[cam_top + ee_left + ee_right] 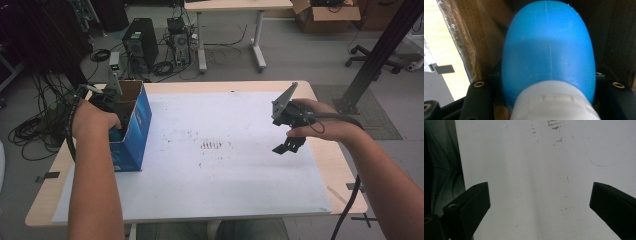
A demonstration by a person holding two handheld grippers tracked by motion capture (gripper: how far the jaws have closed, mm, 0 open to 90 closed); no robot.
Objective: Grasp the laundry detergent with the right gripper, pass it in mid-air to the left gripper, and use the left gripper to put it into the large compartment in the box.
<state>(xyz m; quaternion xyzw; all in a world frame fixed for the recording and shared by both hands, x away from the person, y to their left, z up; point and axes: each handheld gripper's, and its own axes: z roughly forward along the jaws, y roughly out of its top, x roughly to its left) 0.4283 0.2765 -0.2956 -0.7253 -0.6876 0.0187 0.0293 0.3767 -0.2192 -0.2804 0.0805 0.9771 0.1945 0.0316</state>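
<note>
Laboratory floor with computer towers [141,41], loose cables and a cardboard carton [325,15] lies behind a pale wooden table [334,165], most of whose top is covered by a white sheet [225,180] marked with small dark smudges. At the sheet's left edge stands an open blue cardboard box [134,135], upright, with a brown unprinted interior. The person's left hand [92,120] reaches into this box from above, and the left gripper [107,107] it carries is lowered inside. In the left gripper view, the black jaws are clamped on a smooth blue egg-shaped plastic bottle [549,52] with a white ribbed cap [554,102]; the cap lies nearest the camera and the rounded blue body points away toward the brown box wall [484,32]. The bottle is therefore inside the box, held between the jaws. A strip of clear tape [459,37] runs along the box edge at the left of that view. Well apart, over the right half of the sheet, the right hand [325,122] holds the right gripper [289,146] above the surface. In the right gripper view its two black jaws stand wide apart with nothing between them, above the bare white sheet [536,182].
</note>
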